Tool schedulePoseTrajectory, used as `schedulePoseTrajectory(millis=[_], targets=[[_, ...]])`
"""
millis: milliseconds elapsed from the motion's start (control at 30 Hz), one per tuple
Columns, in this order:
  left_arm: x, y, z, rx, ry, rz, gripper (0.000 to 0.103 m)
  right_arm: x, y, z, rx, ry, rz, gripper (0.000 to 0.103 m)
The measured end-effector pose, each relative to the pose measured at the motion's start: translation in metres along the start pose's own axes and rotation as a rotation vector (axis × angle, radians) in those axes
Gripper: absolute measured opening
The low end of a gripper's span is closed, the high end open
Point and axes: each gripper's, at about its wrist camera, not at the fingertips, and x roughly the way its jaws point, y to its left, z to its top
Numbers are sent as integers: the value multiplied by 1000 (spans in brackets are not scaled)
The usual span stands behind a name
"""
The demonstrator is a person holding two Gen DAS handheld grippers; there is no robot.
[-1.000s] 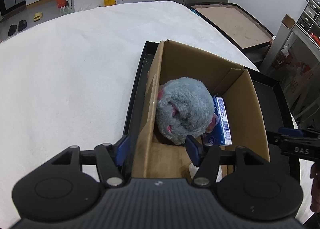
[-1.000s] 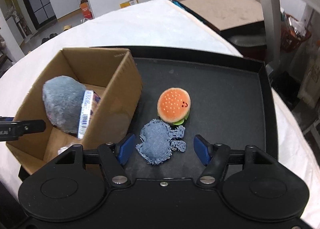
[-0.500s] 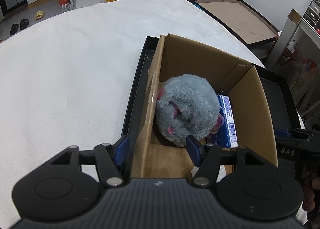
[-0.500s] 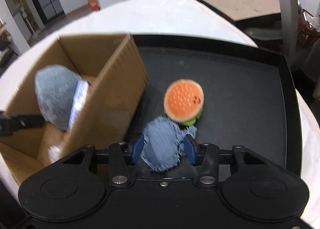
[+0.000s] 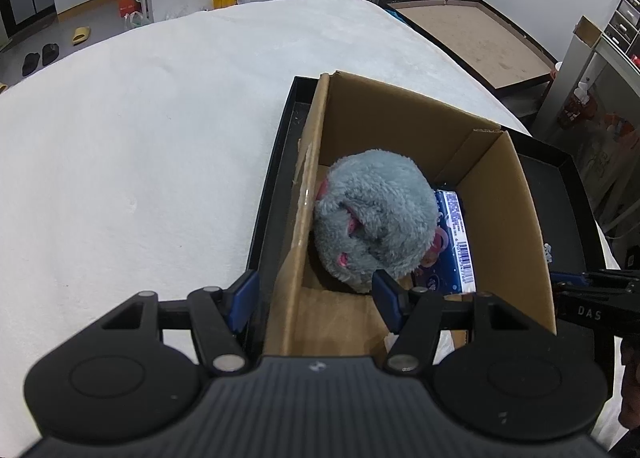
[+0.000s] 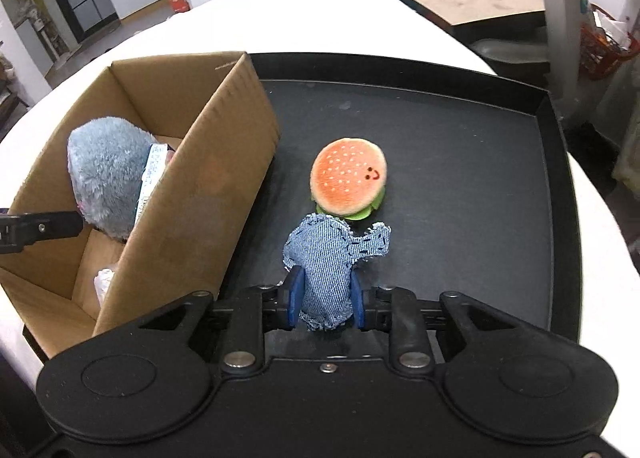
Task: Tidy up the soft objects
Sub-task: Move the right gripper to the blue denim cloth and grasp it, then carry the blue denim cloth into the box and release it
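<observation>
A blue denim soft toy (image 6: pixel 328 258) lies on the black tray (image 6: pixel 460 138), and my right gripper (image 6: pixel 326 298) is closing on it, both pads pressing its sides. Just beyond it sits an orange burger plush (image 6: pixel 348 178). A grey plush mouse (image 5: pixel 372 222) rests inside the cardboard box (image 5: pixel 512 218) beside a blue packet (image 5: pixel 460 242). My left gripper (image 5: pixel 314 300) stands open astride the box's left wall, one finger outside, one inside near the mouse, neither touching the wall.
The box (image 6: pixel 216 186) stands at the tray's left end on a white cloth-covered table (image 5: pixel 140 158). A white crumpled item (image 6: pixel 104 282) lies in the box's near corner. Bare tray floor stretches right of the burger. Shelving and a framed board stand beyond the table.
The right jaws have come together from wide apart onto the denim toy. The left gripper and the box contents have stayed as they were.
</observation>
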Motion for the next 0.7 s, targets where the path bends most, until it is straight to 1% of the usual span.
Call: schedulePoseTrajectory(millis=[167, 300, 600, 700], targets=[[-4, 1, -1, 1, -4, -13, 61, -10, 2, -1, 3, -3, -16, 24], [-6, 2, 0, 9, -4, -32, 61, -16, 6, 5, -3, -12, -34, 24], [-10, 9, -2, 1, -4, -53, 61, -45, 22, 18, -28, -67, -50, 25], [-12, 12, -2, -12, -1, -79, 61, -54, 29, 24, -37, -86, -51, 25]])
